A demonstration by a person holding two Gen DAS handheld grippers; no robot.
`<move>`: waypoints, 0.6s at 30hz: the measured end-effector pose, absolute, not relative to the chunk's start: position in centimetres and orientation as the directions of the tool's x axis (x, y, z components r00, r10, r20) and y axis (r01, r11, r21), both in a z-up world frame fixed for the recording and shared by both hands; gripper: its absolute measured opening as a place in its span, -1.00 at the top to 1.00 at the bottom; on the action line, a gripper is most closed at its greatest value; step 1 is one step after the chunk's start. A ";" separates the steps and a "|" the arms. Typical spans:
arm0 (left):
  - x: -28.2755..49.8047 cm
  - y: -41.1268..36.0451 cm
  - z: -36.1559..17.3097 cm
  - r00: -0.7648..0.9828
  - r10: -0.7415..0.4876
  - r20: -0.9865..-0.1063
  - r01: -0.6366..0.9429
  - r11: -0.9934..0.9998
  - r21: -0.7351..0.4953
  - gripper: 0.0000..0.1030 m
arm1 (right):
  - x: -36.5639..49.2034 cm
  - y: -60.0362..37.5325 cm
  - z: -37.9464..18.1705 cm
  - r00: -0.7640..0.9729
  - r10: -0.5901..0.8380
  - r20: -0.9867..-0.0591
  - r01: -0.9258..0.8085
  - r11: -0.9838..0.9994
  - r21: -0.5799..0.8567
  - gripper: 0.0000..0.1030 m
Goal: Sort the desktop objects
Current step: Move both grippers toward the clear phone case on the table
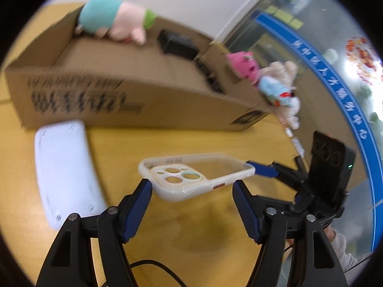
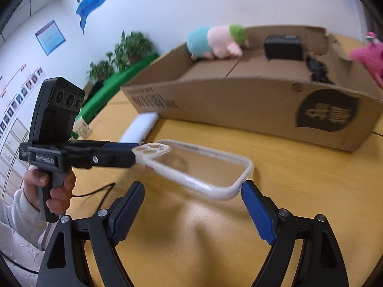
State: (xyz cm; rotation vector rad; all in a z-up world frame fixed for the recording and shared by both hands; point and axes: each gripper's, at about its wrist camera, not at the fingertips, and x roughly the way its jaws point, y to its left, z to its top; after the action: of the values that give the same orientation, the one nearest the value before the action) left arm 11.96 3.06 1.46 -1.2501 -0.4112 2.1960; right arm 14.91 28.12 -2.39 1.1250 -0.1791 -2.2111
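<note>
A clear phone case (image 1: 191, 174) with a white rim hangs in the air above the wooden desk, between my two grippers. My left gripper (image 1: 192, 189) is wide open, and its fingers flank the case's camera end. My right gripper (image 2: 191, 192) is wide open at the case's (image 2: 198, 167) other end. In the right wrist view the left gripper's fingers (image 2: 115, 153) meet the camera end. In the left wrist view the right gripper's fingertip (image 1: 262, 169) touches the bottom end. An open cardboard box (image 1: 134, 91) stands behind, holding a pig plush (image 1: 115, 21) and a black adapter (image 1: 178, 44).
A white flat device (image 1: 64, 172) lies left of the case on the desk (image 1: 191, 227). Pink and pale plush toys (image 1: 270, 81) sit by the box's right corner. A black cable (image 2: 95, 192) runs across the desk near the hand. Green plants (image 2: 119, 52) stand by the far wall.
</note>
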 end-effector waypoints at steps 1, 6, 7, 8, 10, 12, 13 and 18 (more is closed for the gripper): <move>11.9 3.4 1.8 -0.397 0.620 -0.677 -0.341 -0.784 -0.519 -0.33 | 15.2 28.6 -2.1 -0.436 -0.601 -0.670 0.479 -0.785 0.393 -0.64; 11.7 4.7 2.6 -0.333 0.702 -0.630 -0.387 -0.710 -0.588 -0.33 | 16.9 29.4 -0.4 -0.445 -0.629 -0.637 0.490 -0.767 0.415 -0.64; 11.6 5.0 2.6 -0.332 0.701 -0.631 -0.395 -0.711 -0.582 -0.33 | 17.1 29.4 -0.1 -0.444 -0.639 -0.628 0.497 -0.759 0.421 -0.63; 11.5 5.6 2.6 -0.340 0.688 -0.641 -0.400 -0.723 -0.563 -0.33 | 17.3 29.2 0.1 -0.443 -0.645 -0.623 0.504 -0.754 0.422 -0.63; 10.9 5.8 2.2 -0.363 0.637 -0.680 -0.374 -0.768 -0.519 -0.33 | 17.0 28.6 -0.1 -0.448 -0.611 -0.653 0.500 -0.777 0.383 -0.63; 10.0 5.3 1.5 -0.359 0.609 -0.707 -0.324 -0.792 -0.518 -0.33 | 16.2 28.5 -1.1 -0.455 -0.543 -0.706 0.452 -0.824 0.342 -0.63; 9.8 5.1 1.2 -0.362 0.593 -0.719 -0.310 -0.804 -0.507 -0.33 | 15.8 28.7 -1.6 -0.454 -0.524 -0.721 0.421 -0.839 0.345 -0.63; 8.2 4.3 -0.5 -0.338 0.495 -0.801 -0.290 -0.864 -0.411 -0.09 | 15.7 29.9 -2.7 -0.455 -0.427 -0.782 0.344 -0.894 0.287 -0.54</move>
State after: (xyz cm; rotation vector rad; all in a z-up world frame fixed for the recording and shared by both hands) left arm 8.22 4.34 -0.48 -1.4278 -0.2683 2.2208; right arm 15.72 29.89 -2.66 1.2966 -0.1206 -2.3480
